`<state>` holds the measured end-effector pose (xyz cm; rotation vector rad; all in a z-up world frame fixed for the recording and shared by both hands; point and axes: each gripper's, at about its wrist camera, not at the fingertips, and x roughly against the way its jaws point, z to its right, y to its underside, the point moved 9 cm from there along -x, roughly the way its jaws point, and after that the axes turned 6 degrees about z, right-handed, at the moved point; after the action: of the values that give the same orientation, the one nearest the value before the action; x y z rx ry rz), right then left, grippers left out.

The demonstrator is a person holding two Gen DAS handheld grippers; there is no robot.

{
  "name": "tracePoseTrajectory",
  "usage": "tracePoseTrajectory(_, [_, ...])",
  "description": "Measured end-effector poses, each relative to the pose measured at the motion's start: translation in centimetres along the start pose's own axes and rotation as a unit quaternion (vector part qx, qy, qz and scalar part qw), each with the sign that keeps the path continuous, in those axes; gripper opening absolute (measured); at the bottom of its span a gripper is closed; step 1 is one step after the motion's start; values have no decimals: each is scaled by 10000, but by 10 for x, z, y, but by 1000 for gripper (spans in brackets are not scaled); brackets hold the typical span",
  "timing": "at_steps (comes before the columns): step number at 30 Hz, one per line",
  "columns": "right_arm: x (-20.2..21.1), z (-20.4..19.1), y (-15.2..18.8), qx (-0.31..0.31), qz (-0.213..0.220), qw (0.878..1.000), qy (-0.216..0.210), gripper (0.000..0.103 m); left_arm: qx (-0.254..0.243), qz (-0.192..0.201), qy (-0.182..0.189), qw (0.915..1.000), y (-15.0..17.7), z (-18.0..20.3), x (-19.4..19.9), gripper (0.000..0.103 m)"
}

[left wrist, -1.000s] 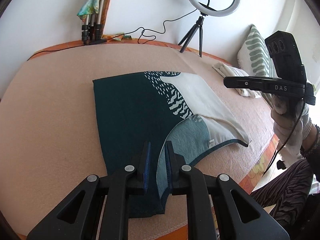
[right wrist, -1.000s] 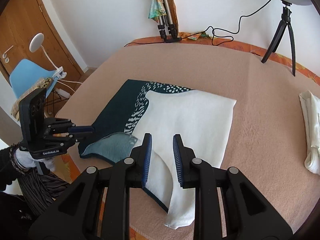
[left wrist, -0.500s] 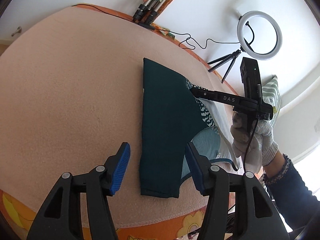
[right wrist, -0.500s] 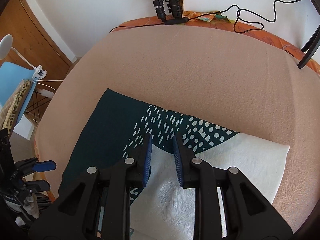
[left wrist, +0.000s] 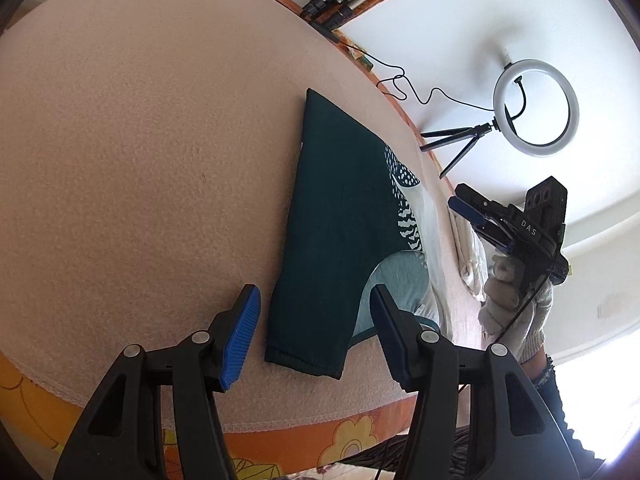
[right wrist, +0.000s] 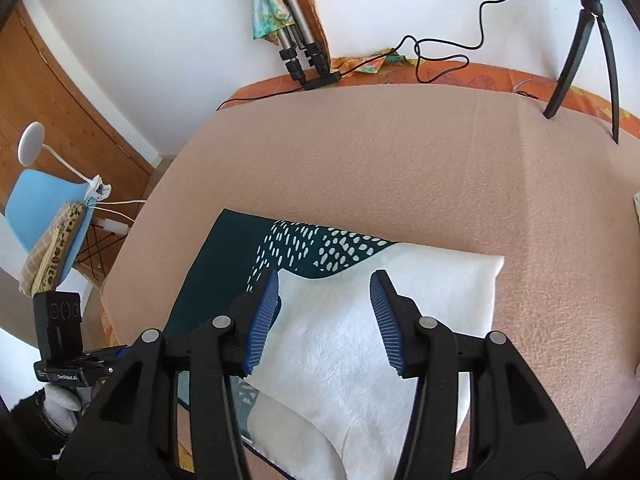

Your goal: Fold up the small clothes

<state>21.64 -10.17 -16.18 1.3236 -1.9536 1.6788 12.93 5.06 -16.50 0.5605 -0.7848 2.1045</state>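
Dark teal garment (right wrist: 224,256) with white speckles and cream panel on a pink blanket (right wrist: 400,168)

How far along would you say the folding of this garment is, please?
Done: the dark green and white patterned garment lies folded flat on the pink blanket. In hand: nothing; the left gripper and right gripper are both open above it. Left: probably another fold.
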Motion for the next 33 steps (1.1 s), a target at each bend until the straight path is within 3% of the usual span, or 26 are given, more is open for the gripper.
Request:
tracePoseTrajectory(4, [18, 53, 1, -673, 105, 9977, 45, 57, 144, -1, 96, 9999, 2, 2, 0, 56])
tracePoseTrajectory(8, [17, 98, 5, -1514, 179, 9879, -285, 57, 261, -31, 264, 9993, 1, 5, -3, 56])
tracePoseTrajectory(11, [5, 115, 8, -1811, 139, 9824, -445, 57, 307, -61, 308, 9990, -4, 9, -9, 56])
tracePoseTrajectory(24, [-39, 80, -1, -1439, 89, 9815, -1260, 57, 95, -208, 559, 9982, -8, 31, -33, 53])
tracePoseTrajectory(26, [-40, 76, 0, -1415, 171, 9811, -1308, 57, 50, -313, 537, 9981, -4, 34, -40, 41])
tracePoseTrajectory(32, [-50, 68, 5, -1339, 43, 9834, -1224, 31, -84, -368, 405, 9985, 0, 37, -53, 9])
tracePoseTrajectory(33, [-52, 68, 6, -1339, -17, 9837, -1200, 18, -121, -332, 354, 9987, 0, 38, -54, 8])
